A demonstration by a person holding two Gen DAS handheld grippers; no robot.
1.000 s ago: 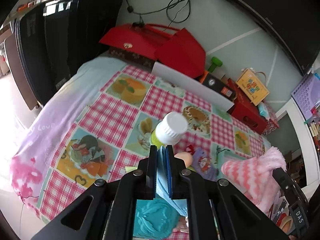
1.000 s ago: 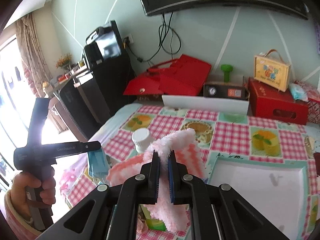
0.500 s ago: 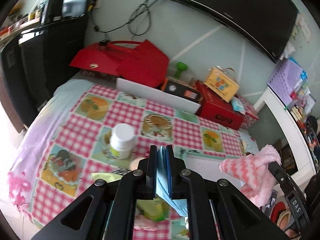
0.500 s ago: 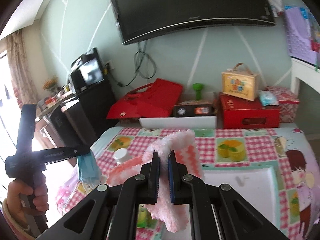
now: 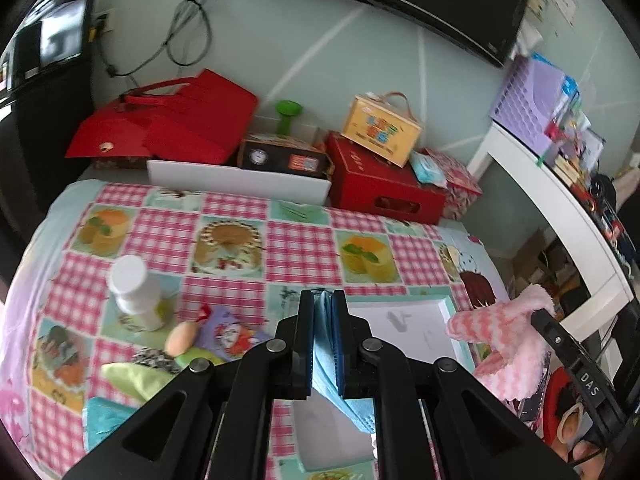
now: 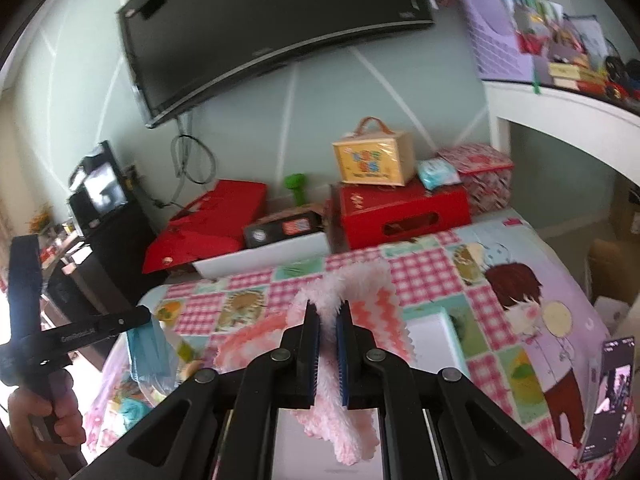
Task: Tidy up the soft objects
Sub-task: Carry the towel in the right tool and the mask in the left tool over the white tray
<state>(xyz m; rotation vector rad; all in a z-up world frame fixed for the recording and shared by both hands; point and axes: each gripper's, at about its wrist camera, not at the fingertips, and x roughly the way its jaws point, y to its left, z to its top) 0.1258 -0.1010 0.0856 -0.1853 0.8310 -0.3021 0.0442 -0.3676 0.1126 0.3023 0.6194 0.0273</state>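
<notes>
My left gripper [image 5: 322,300] is shut on a light blue cloth [image 5: 340,392] and holds it above the near edge of a white tray [image 5: 404,312]. My right gripper [image 6: 328,308] is shut on a fluffy pink-and-white zigzag cloth [image 6: 348,424], which also shows at the right of the left wrist view [image 5: 496,344]. It hangs above the tray [image 6: 432,340]. The left gripper with its blue cloth [image 6: 148,348] shows at the left of the right wrist view. More soft things lie left of the tray: a purple pouch [image 5: 228,332], a green cloth [image 5: 136,376], a teal cloth [image 5: 104,416].
A white-capped bottle [image 5: 134,292] stands on the checkered tablecloth [image 5: 304,240]. Red boxes [image 5: 384,188], a yellow case [image 5: 380,128] and a white board [image 5: 236,180] line the far edge by the wall. A phone [image 6: 608,392] stands at the right.
Both grippers have swung to the right and risen, each still holding its cloth. The bottle has slid toward the left of the left wrist view, and the tray now lies under both grippers.
</notes>
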